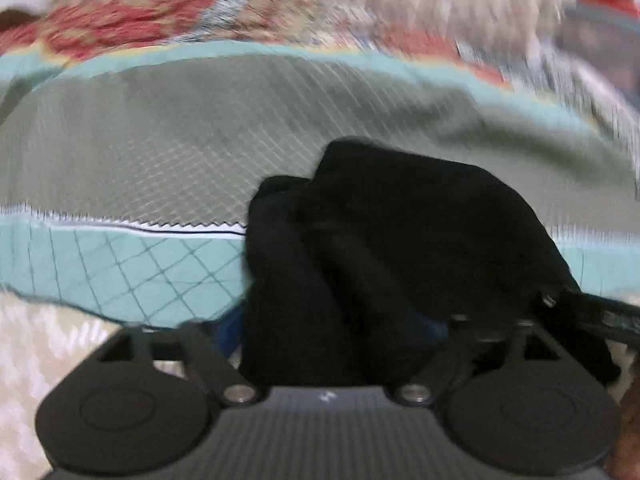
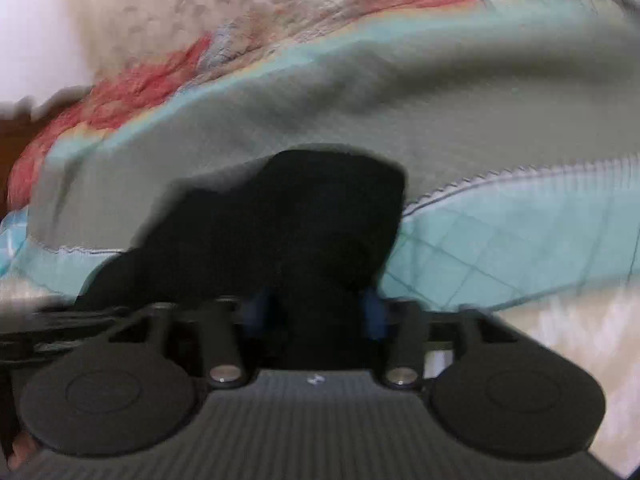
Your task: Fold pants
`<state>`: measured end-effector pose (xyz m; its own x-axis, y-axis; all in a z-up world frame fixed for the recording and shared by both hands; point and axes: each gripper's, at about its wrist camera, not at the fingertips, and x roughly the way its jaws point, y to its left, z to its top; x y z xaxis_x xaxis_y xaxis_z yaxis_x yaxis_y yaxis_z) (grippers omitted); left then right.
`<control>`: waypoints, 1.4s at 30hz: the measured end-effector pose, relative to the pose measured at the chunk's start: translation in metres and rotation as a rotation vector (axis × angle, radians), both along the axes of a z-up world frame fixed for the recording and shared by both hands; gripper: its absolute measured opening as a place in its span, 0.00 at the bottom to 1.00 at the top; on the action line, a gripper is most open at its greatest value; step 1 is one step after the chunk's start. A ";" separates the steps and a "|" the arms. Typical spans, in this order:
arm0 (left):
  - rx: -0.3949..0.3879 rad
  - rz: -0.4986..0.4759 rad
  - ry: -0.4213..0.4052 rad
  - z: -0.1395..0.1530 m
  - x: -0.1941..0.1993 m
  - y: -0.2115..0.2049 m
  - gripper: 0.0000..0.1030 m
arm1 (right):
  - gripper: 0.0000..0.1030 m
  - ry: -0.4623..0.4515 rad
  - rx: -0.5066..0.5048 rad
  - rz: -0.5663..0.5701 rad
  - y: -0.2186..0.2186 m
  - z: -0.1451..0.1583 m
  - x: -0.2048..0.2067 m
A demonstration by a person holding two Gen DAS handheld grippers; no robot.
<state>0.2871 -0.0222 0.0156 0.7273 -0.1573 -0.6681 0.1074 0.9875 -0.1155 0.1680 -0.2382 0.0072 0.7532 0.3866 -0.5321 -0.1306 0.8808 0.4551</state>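
Observation:
The black pants hang bunched over my left gripper, which is shut on the cloth; its blue fingertips are almost fully hidden by the fabric. In the right wrist view the same black pants drape over my right gripper, shut on the cloth with blue fingers showing on either side. Both grippers hold the pants lifted above a grey-green quilted blanket, also in the right wrist view. Both views are motion-blurred.
The blanket has a teal checked border and a red floral quilt beyond it. A cream textured bedcover lies below the blanket's near edge. A black strap runs off to the right.

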 end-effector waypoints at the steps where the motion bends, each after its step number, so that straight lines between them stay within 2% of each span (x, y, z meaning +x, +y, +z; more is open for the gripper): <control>1: -0.038 0.008 0.020 -0.002 0.001 0.006 0.91 | 0.58 -0.001 0.080 0.002 -0.013 -0.002 -0.002; 3: -0.067 0.019 0.044 -0.004 0.004 0.015 0.99 | 0.59 0.002 0.122 0.018 -0.019 -0.001 -0.004; 5: -0.084 0.036 0.063 0.007 -0.002 0.021 0.98 | 0.61 0.002 0.141 0.015 -0.022 0.005 -0.009; 7: -0.110 0.061 0.036 0.024 -0.013 0.030 0.96 | 0.67 -0.014 0.111 -0.023 -0.020 0.016 -0.023; 8: -0.108 0.065 0.004 0.032 -0.028 0.034 0.96 | 0.74 -0.021 0.091 -0.049 -0.021 0.020 -0.033; 10: -0.086 0.058 -0.017 0.039 -0.063 0.037 0.97 | 0.75 0.011 0.086 -0.087 -0.025 0.015 -0.047; 12: -0.084 0.021 -0.007 0.041 -0.102 0.041 0.97 | 0.75 0.023 0.134 -0.105 -0.032 0.013 -0.078; 13: -0.068 0.000 -0.010 0.040 -0.126 0.041 0.97 | 0.75 0.020 0.140 -0.108 -0.032 0.006 -0.086; 16: 0.015 -0.044 0.026 0.021 -0.195 0.043 0.97 | 0.75 -0.004 0.124 -0.113 -0.016 0.005 -0.144; 18: 0.086 -0.043 0.086 -0.002 -0.238 0.045 0.97 | 0.75 -0.036 0.062 -0.099 0.004 0.007 -0.186; 19: 0.156 -0.060 0.040 -0.012 -0.262 0.042 0.98 | 0.75 -0.050 0.014 -0.092 0.015 0.011 -0.199; 20: 0.242 -0.088 -0.068 -0.018 -0.294 0.037 0.99 | 0.80 -0.081 -0.029 -0.075 0.024 0.018 -0.216; 21: 0.307 -0.107 -0.118 -0.023 -0.317 0.032 0.99 | 0.85 -0.098 -0.055 -0.064 0.031 0.018 -0.234; 22: 0.319 -0.103 -0.141 -0.023 -0.332 0.032 1.00 | 0.85 -0.081 -0.079 -0.057 0.037 0.011 -0.248; 23: 0.310 -0.105 -0.129 -0.021 -0.339 0.033 1.00 | 0.85 -0.079 -0.145 -0.047 0.045 0.001 -0.267; 25: 0.301 -0.091 -0.093 -0.010 -0.342 0.036 0.99 | 0.84 -0.146 -0.345 -0.011 0.067 0.009 -0.289; 26: 0.293 -0.071 -0.083 -0.003 -0.344 0.039 0.99 | 0.83 -0.172 -0.337 0.019 0.070 0.018 -0.292; 29: 0.281 -0.047 -0.097 0.018 -0.357 0.044 0.99 | 0.84 -0.227 -0.260 -0.029 0.062 0.044 -0.305; 32: 0.261 -0.041 -0.111 0.045 -0.373 0.045 1.00 | 0.84 -0.211 -0.207 -0.059 0.047 0.060 -0.309; 36: 0.250 -0.025 -0.069 0.088 -0.359 0.040 1.00 | 0.86 -0.144 -0.106 -0.126 0.025 0.084 -0.307; 38: 0.214 -0.008 -0.060 0.107 -0.362 0.039 1.00 | 0.87 -0.116 -0.068 -0.151 0.020 0.096 -0.316; 40: 0.179 -0.008 -0.041 0.119 -0.366 0.036 1.00 | 0.90 -0.099 -0.034 -0.163 0.018 0.110 -0.318; 41: 0.168 -0.014 -0.032 0.122 -0.367 0.034 1.00 | 0.96 -0.105 -0.010 -0.152 0.015 0.112 -0.339; 42: 0.164 -0.019 -0.025 0.124 -0.370 0.032 1.00 | 1.00 -0.113 0.008 -0.146 0.015 0.116 -0.344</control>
<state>-0.0824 0.0102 0.1394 0.7418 -0.0616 -0.6678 0.1269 0.9907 0.0495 -0.1756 -0.2231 0.1236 0.8563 0.2731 -0.4383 -0.0525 0.8904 0.4522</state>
